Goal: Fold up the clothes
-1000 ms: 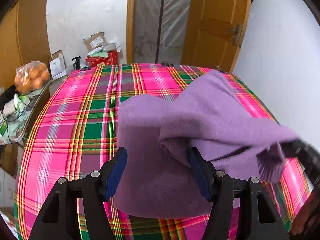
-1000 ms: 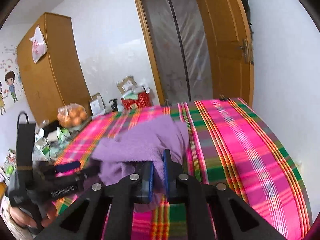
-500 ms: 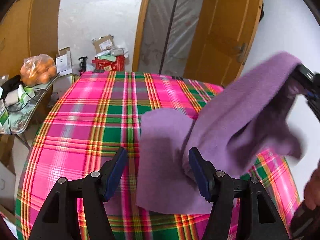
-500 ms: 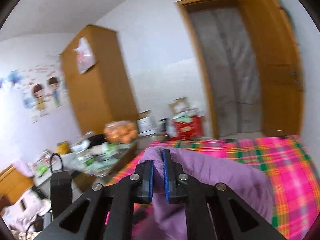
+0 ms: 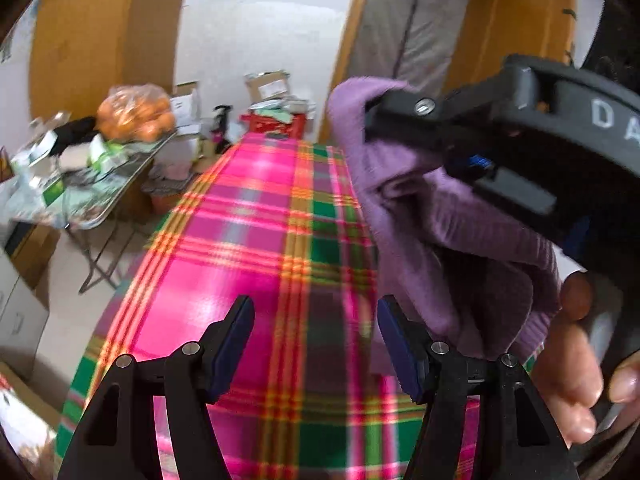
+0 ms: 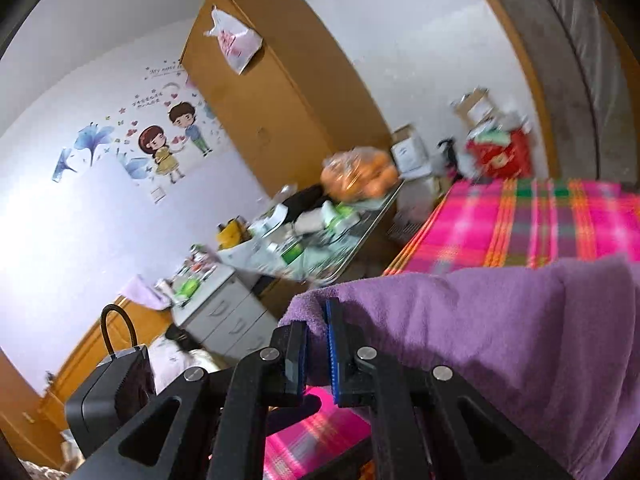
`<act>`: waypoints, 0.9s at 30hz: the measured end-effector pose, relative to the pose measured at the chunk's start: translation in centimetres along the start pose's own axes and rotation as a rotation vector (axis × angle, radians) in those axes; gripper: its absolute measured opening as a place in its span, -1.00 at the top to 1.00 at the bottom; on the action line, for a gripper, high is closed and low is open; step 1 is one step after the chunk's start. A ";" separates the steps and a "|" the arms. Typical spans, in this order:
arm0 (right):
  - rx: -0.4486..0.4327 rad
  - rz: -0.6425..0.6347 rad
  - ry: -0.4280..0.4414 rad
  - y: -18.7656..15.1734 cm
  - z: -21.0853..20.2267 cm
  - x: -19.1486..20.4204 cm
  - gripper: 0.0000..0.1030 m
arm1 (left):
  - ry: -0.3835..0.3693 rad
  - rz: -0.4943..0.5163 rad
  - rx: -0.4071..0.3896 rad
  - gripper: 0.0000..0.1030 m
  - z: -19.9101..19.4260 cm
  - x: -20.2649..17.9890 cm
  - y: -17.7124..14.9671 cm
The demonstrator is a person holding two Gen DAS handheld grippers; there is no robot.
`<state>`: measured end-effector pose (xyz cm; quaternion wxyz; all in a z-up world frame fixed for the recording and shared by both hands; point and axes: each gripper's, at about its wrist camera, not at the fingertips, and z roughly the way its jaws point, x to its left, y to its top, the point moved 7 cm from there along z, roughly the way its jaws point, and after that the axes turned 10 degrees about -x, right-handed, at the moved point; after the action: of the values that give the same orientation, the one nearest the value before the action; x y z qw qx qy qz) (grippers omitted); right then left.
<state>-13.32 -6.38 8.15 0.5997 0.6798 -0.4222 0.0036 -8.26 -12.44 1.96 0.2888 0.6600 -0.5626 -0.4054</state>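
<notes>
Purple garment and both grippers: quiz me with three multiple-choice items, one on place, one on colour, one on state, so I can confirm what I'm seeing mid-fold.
1. Where is the purple garment?
A. Lifted above the plaid cloth
B. Flat on the floor
C. On the side table

2. What colour are the left gripper pads?
A. Red
B. Dark blue
C. White

3. What is the right gripper doing?
A. Open and empty
B. Shut on a box
C. Shut on the garment

Answers:
1 A: the garment hangs from the right gripper, above the cloth.
2 B: both pads look dark blue.
3 C: purple fabric sits pinched between its closed fingers.
</notes>
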 end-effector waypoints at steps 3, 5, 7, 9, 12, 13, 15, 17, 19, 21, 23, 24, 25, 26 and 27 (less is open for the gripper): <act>0.044 0.045 0.038 -1.1 1.6 0.2 0.83 | 0.049 -0.025 0.007 -0.29 -0.3 2.2 -0.7; 0.085 0.094 0.059 -2.0 2.7 -0.2 0.83 | 0.063 -0.045 0.015 -0.29 -0.4 3.3 -1.3; 0.122 0.109 0.041 -2.8 3.3 -0.8 0.81 | 0.080 -0.062 0.027 -0.29 -0.4 4.5 -1.9; 0.145 0.099 0.004 -3.3 3.2 -1.3 0.80 | 0.090 -0.073 0.036 -0.29 -0.5 5.1 -2.3; 0.170 0.060 -0.056 -3.7 2.1 -1.7 0.76 | 0.101 -0.085 0.051 -0.29 -0.5 5.8 -2.9; 0.175 0.035 -0.075 -3.7 1.5 -1.6 0.75 | 0.103 -0.088 0.053 -0.29 -0.5 5.9 -3.1; 0.165 -0.020 -0.095 -3.5 0.2 -1.1 0.74 | 0.097 -0.092 0.053 -0.29 -0.6 5.9 -3.1; 0.153 -0.070 -0.112 -3.3 -1.2 -0.6 0.71 | 0.084 -0.093 0.050 -0.29 -0.8 5.6 -3.1; 0.135 -0.111 -0.127 -2.9 -3.2 -0.3 0.63 | 0.075 -0.086 0.044 -0.29 -1.0 5.1 -2.9; 0.107 -0.122 -0.121 -2.3 -5.2 0.0 0.49 | 0.064 -0.079 0.035 -0.29 -1.4 4.6 -2.7; 0.074 -0.111 -0.103 -1.6 -7.0 0.3 0.36 | 0.052 -0.070 0.021 -0.29 -1.9 4.0 -2.5; 0.054 -0.097 -0.095 -1.2 -8.2 0.3 0.34 | 0.047 -0.063 0.011 -0.29 -2.1 3.7 -2.3; 0.041 -0.099 -0.098 -1.0 -9.0 0.2 0.33 | 0.044 -0.057 0.006 -0.29 -2.3 3.5 -2.2; 0.028 -0.103 -0.108 -0.7 -9.8 0.1 0.32 | 0.041 -0.051 0.003 -0.29 -2.4 3.3 -2.1; 0.016 -0.116 -0.147 -0.6 -10.7 -0.4 0.32 | 0.037 -0.048 0.001 -0.29 -2.5 3.2 -2.1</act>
<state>-7.84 2.56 10.46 0.5607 0.7064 -0.4250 -0.0778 -4.95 -15.31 0.81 0.2892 0.6809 -0.5412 -0.3998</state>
